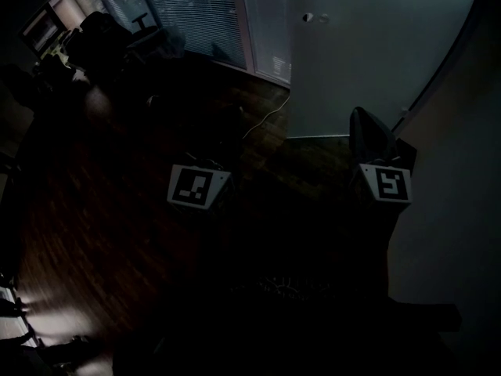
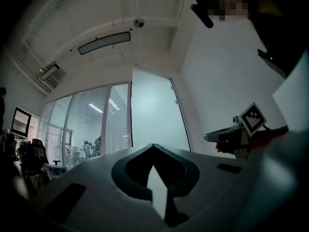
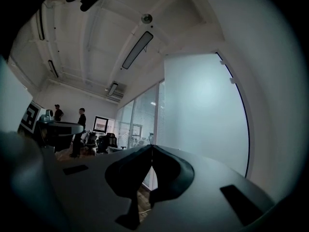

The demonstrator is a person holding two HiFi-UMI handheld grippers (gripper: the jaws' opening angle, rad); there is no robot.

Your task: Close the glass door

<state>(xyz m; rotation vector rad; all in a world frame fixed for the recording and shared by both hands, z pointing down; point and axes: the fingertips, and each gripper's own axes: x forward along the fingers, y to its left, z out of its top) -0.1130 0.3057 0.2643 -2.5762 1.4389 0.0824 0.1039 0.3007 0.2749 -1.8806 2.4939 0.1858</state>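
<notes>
Before the glass door [image 1: 376, 61], left claw [image 2: 152, 145] and right claw [image 3: 151, 146] seem clenched; head view hides this.

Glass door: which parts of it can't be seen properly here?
Glass door:
- Head view: top cut off by the frame edge; part of its bottom edge behind the right gripper.
- Left gripper view: bottom hidden behind the left gripper.
- Small fittings: too small to identify.

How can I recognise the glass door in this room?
Find the long glass wall with slatted blinds. At its right end, beside the plain white wall, stands the glass door. Unlike those striped panes, it is one smooth frosted panel with two small round fittings.
</notes>
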